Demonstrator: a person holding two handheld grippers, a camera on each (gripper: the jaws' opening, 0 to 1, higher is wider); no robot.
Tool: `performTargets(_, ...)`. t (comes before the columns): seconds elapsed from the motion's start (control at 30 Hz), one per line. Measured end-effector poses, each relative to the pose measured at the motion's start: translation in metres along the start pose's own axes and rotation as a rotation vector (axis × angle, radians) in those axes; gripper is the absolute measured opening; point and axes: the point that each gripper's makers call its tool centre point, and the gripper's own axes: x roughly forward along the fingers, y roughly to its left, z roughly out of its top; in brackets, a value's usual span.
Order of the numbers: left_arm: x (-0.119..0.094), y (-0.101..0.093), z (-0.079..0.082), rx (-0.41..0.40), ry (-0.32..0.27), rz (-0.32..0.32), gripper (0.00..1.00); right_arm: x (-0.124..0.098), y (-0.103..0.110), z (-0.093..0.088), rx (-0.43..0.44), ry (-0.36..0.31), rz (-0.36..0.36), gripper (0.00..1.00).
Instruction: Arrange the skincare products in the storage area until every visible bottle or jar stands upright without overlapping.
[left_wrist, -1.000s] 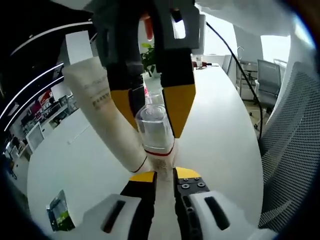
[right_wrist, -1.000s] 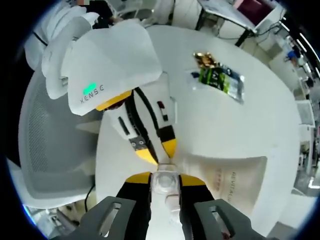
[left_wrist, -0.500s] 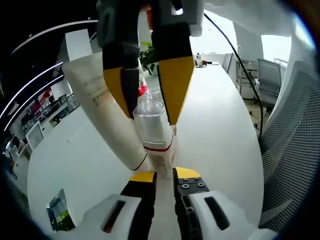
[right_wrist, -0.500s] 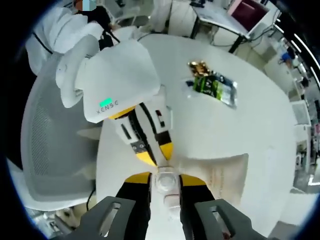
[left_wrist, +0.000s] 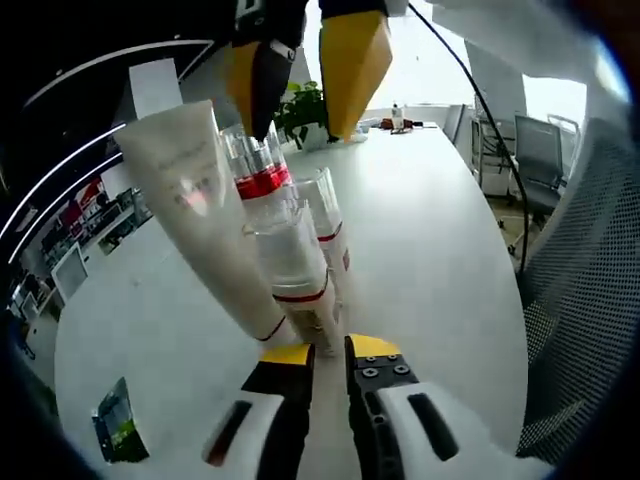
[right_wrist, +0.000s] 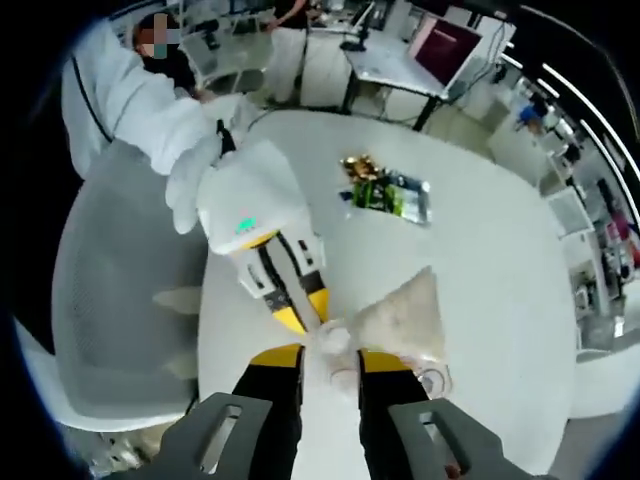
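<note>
Lifting away since a second ago, the right gripper (left_wrist: 300, 75) now hangs high above the clear-capped bottle (left_wrist: 292, 265), its yellow jaws apart and off the cap they flanked earlier. With it raised, two more clear bottles with red bands (left_wrist: 262, 180) show just behind the front one, beside the tall white tube (left_wrist: 200, 215) standing cap-down at their left. The left gripper (left_wrist: 328, 352) holds its place, jaws nearly together at the front bottle's base; whether they press it I cannot tell. In the right gripper view the camera sits higher than before, looking down on the cluster, the left gripper (right_wrist: 305, 322) and the gloved hand (right_wrist: 190, 190) holding it. The round white table (right_wrist: 480, 260) carries a green packet (right_wrist: 390, 195) on its far side; a mesh chair (right_wrist: 110, 290) stands to the left, office desks beyond.
</note>
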Motion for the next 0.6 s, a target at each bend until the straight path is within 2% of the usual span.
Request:
performTargets(0.2, 0.002, 0.003, -0.002, -0.004, 0.008, 0.018, 0.13, -0.014, 0.006, -0.017, 0.098, -0.047, -0.023, 0.13)
performTargets(0.3, 0.003, 0.007, -0.004, -0.022, 0.015, 0.031, 0.14, -0.019, 0.009, -0.028, 0.193, -0.081, -0.039, 0.12)
performTargets(0.53, 0.006, 0.005, -0.005, -0.035, 0.019, 0.038, 0.13, 0.001, 0.025, -0.058, 0.344, -0.098, -0.03, 0.11)
performTargets(0.6, 0.007, 0.004, -0.005, -0.034, 0.021, 0.04, 0.13, 0.006, 0.026, -0.062, 0.375, -0.113, -0.035, 0.11)
